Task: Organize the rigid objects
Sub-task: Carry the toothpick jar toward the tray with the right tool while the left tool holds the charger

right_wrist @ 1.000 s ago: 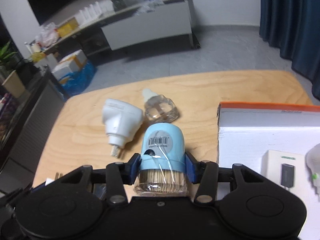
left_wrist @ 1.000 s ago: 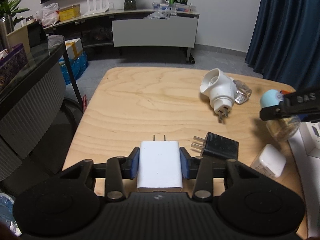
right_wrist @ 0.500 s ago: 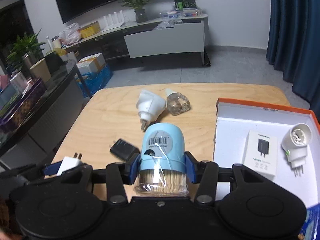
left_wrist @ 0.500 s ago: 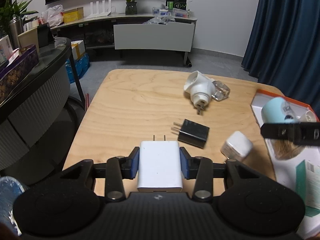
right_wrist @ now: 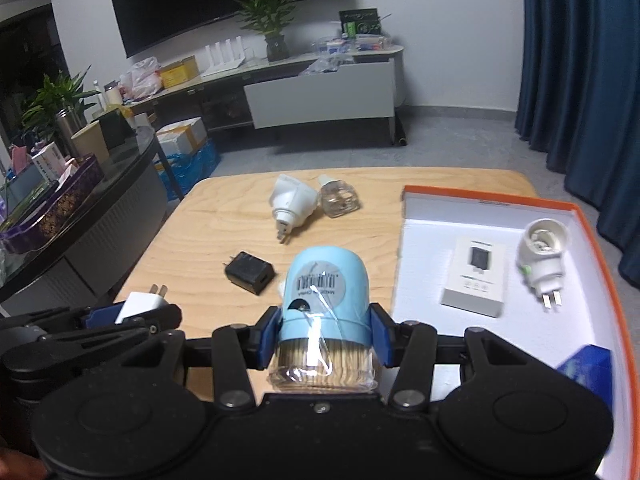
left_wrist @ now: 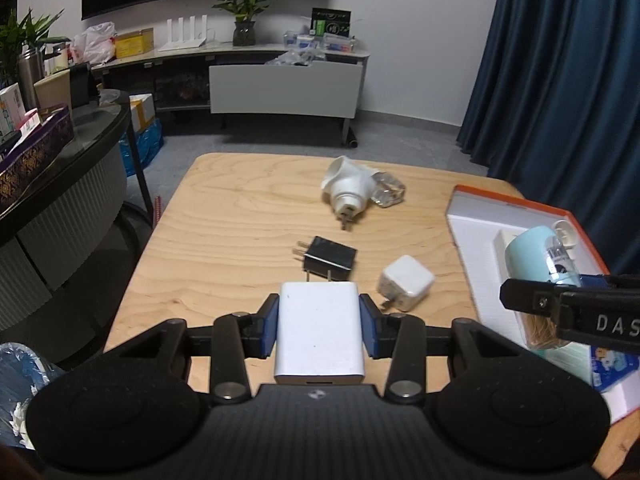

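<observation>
Here each gripper's fingers clamp one item: left gripper [left_wrist: 320, 322] charger [left_wrist: 320, 332], right gripper [right_wrist: 323, 336] toothpick jar [right_wrist: 324, 300].

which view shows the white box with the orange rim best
The right wrist view: the white box with the orange rim lies open nearly whole, its contents visible. The left wrist view shows only its near-left part, with the right gripper and its toothpick jar covering the rest.

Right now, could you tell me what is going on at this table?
A person is tidying small items with two handheld grippers. The left gripper is shut on a white charger; the right gripper is shut on a blue-capped toothpick jar. An orange-edged box already holds a small white carton and a white plug-in device. A black charger, a white cube charger, another plug-in device and a clear bottle lie on the wooden table.
</observation>
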`<move>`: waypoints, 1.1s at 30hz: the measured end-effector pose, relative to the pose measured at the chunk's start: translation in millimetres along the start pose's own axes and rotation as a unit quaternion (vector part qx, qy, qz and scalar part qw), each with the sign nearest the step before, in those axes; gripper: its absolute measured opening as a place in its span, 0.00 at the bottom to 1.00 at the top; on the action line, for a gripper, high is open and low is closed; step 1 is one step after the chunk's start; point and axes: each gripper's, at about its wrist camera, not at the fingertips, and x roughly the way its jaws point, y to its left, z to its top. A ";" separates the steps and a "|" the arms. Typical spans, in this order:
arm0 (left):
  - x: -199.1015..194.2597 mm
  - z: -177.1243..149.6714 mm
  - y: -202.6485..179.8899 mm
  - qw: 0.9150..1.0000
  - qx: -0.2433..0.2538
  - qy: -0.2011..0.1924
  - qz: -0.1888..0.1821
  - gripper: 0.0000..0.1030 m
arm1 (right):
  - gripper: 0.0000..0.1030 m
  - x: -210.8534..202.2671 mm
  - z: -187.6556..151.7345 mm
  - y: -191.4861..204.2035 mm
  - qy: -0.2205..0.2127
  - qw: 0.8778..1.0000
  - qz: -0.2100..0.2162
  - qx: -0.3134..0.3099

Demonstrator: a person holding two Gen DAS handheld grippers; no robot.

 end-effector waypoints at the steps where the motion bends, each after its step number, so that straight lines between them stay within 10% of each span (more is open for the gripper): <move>1: -1.8 -1.1 -2.0 1.000 0.003 -0.002 0.000 0.41 | 0.56 -2.8 -1.2 -1.9 -0.001 1.000 -0.001 0.001; 33: -31.7 -13.0 -96.5 0.993 0.069 -0.015 -0.094 0.41 | 0.56 -76.8 -49.0 -87.6 -0.062 0.993 -0.068 0.073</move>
